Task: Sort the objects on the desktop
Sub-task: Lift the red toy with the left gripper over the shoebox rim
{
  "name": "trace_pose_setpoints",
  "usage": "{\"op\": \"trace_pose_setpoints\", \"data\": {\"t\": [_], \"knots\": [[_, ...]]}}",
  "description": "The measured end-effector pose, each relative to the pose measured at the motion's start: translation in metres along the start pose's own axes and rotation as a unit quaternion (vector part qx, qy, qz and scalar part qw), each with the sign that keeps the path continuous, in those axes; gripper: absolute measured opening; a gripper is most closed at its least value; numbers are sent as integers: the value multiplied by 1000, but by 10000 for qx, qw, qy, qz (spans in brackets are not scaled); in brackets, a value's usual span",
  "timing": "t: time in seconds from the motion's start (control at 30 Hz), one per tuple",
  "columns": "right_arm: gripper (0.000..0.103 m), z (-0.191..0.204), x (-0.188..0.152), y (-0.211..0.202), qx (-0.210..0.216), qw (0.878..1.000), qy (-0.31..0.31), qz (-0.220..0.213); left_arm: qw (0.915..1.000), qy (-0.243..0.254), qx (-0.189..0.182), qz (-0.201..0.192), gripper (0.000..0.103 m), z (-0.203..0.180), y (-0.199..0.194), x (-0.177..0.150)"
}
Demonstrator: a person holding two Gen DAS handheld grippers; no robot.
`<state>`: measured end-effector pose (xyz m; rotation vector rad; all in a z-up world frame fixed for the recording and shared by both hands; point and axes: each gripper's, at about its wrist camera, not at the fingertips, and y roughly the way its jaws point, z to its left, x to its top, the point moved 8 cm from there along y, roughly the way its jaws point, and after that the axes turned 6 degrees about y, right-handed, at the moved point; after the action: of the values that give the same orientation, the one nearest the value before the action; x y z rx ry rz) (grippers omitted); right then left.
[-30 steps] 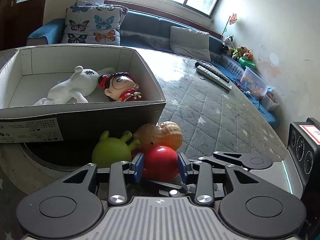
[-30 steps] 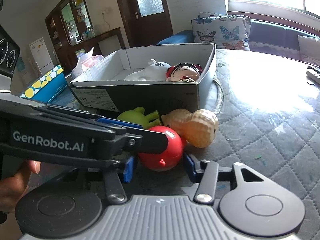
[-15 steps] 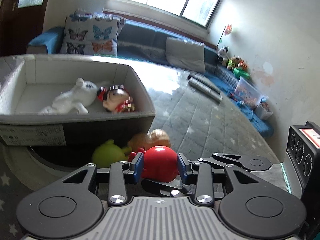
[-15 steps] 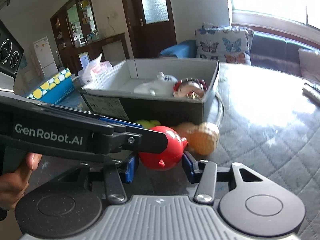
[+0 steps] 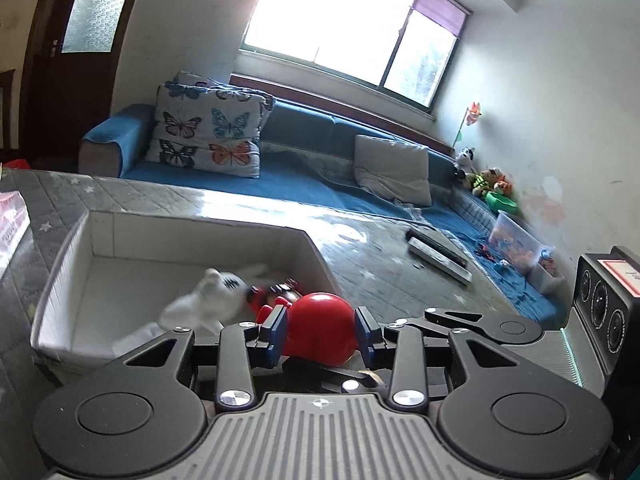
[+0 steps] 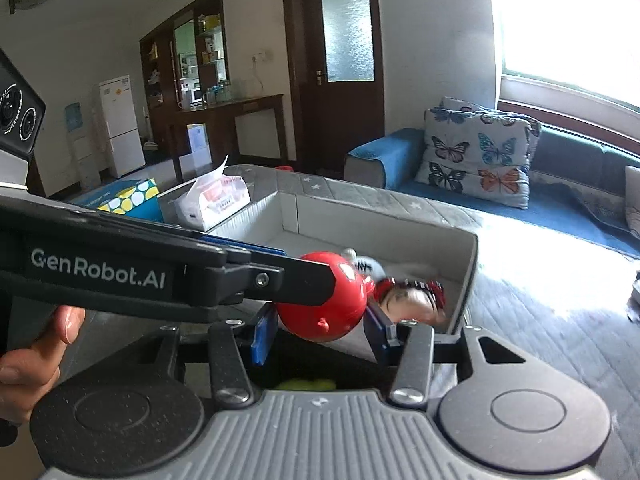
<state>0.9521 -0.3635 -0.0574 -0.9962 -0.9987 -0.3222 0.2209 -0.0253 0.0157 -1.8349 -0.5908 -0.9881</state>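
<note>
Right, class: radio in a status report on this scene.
Both grippers, left and right, shut on red toy. Toy above box front wall. Nothing blocking.

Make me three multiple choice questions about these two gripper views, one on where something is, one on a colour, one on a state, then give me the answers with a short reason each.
1. Where is the white plush toy?
A. On the sofa
B. Inside the cardboard box
C. On the tissue pack

2. What colour is the round toy between the gripper fingers?
A. Red
B. Yellow
C. Purple

3. What is the state of the left gripper?
A. Wide open with nothing in it
B. Shut on the round toy
C. Shut on the remote controls

Answers:
1. B, the plush lies on the box floor beside a red-and-black doll.
2. A, it shows glossy red in both views.
3. B, in the left wrist view both blue pads press against the toy's sides; the right gripper brackets it too.
</note>
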Motion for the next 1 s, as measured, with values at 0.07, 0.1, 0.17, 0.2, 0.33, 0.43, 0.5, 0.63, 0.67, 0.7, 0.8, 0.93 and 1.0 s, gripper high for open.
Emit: {"op": "trace_pose_setpoints", "data": {"t": [0.07, 0.1, 0.17, 0.2, 0.33, 0.43, 0.5, 0.63, 0.67, 0.7, 0.8, 0.93, 1.0], "knots": [[48, -1, 7, 12, 56, 10000, 33, 50, 10000, -85, 27, 18, 39, 11, 7, 5], [48, -1, 9, 18, 69, 9999, 45, 66, 9999, -152, 24, 38, 39, 17, 12, 7], [48, -3, 13, 33, 102, 9999, 59, 127, 9996, -287, 18, 81, 39, 29, 22, 10], [48, -4, 14, 39, 130, 9997, 95, 172, 9993, -358, 15, 117, 39, 35, 27, 10], [48, -10, 12, 63, 171, 9989, 178, 388, 9984, -528, 15, 224, 39, 53, 47, 9], [48, -13, 8, 78, 192, 9980, 236, 559, 9974, -636, 42, 323, 39, 63, 59, 3], [48, -15, 3, 84, 188, 9974, 230, 653, 9968, -701, 39, 394, 39, 66, 65, 0], [49, -15, -7, 89, 166, 9967, 186, 766, 9960, -759, 10, 472, 39, 71, 71, -6], [49, -16, -8, 90, 161, 9967, 187, 779, 9958, -775, 4, 491, 39, 71, 71, -8], [49, -16, -9, 91, 158, 9966, 193, 789, 9956, -791, -5, 511, 39, 72, 71, -9], [52, -16, -10, 89, 166, 9965, 228, 782, 9951, -822, 13, 555, 39, 72, 70, -13], [63, -15, -10, 85, 132, 9971, 211, 719, 9948, -861, 35, 543, 39, 73, 65, -14], [68, -14, -10, 82, 105, 9974, 195, 681, 9949, -861, 46, 515, 39, 73, 62, -15]]}}
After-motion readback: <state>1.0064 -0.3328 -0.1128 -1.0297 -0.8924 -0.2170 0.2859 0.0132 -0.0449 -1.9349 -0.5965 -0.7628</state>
